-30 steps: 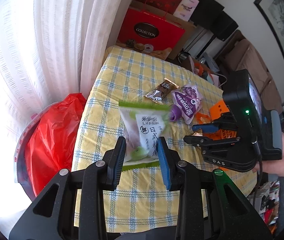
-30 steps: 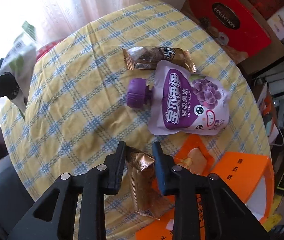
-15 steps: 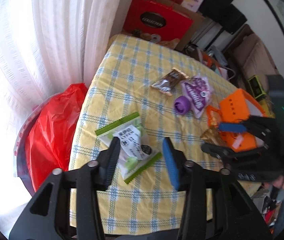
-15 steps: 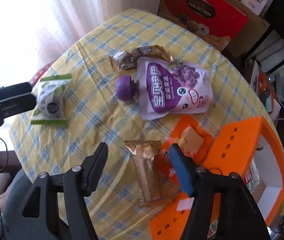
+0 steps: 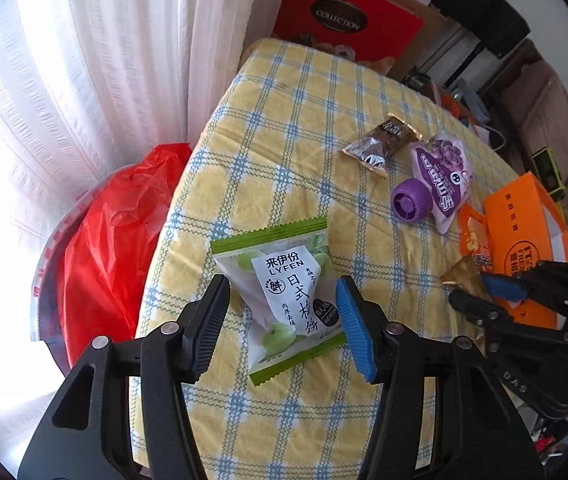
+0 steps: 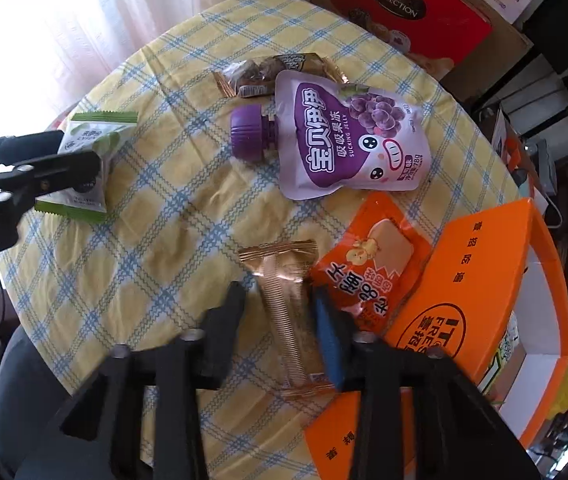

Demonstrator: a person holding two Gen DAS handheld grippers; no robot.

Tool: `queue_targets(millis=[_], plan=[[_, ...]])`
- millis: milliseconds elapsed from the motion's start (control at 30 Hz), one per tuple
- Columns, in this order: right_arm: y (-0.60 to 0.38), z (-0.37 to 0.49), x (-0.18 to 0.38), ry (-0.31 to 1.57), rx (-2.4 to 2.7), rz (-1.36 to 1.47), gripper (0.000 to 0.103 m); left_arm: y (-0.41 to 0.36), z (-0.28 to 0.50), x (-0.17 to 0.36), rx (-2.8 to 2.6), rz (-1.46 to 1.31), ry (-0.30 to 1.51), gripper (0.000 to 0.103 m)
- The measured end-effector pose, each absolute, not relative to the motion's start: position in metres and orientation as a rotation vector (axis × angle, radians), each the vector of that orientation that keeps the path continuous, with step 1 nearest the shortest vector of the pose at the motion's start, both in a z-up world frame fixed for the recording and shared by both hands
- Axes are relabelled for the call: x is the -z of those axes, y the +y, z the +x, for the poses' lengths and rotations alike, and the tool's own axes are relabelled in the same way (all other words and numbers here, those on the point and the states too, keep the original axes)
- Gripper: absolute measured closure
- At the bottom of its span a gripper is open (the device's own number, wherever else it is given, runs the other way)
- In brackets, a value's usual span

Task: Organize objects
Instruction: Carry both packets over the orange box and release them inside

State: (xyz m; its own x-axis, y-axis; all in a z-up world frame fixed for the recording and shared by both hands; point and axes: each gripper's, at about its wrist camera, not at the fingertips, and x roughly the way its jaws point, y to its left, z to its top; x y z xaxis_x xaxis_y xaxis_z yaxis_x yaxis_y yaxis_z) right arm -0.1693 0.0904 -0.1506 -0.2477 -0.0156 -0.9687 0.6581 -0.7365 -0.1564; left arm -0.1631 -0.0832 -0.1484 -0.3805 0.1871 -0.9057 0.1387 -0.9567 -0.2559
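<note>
A green and white snack packet (image 5: pixel 272 264) lies flat on the yellow checked tablecloth (image 5: pixel 303 96) near its left edge. My left gripper (image 5: pixel 282 284) straddles it, jaws opening, with gaps between pads and packet. From the right wrist view the same packet (image 6: pixel 92 136) shows partly behind the left gripper (image 6: pixel 78 148). My right gripper (image 6: pixel 280 292) points down at a gold wrapped bar (image 6: pixel 291 320) and is shut on it; this view is blurred. In the left wrist view the right gripper (image 5: pixel 479 292) pinches the gold bar (image 5: pixel 463 274).
A purple jelly pouch (image 6: pixel 347 136) and a brown snack packet (image 6: pixel 268 72) lie at the table's far side. An orange snack packet (image 6: pixel 367 272) rests against an open orange box (image 6: pixel 475 280). A red plastic bag (image 5: pixel 112 240) hangs beyond the table's left edge, by the curtain.
The left gripper lowered the green packet onto the table and let go, its jaws spreading. The right gripper opened wide over the gold bar, then closed on it again.
</note>
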Motion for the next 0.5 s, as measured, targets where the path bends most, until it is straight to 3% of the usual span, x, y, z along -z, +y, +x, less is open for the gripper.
queue_targets(millis=[133, 500], plan=[[0.097, -0.168, 0.144, 0.706, 2.068, 1.533, 0.079, -0.083, -0.162, 0.15, -2.552, -1.703, -0.449, 0.065], [0.119, -0.173, 0.105, 0.45, 2.154, 1.47, 0.081, -0.072, -0.154, 0.111, -2.55, -1.575, -0.434, 0.068]])
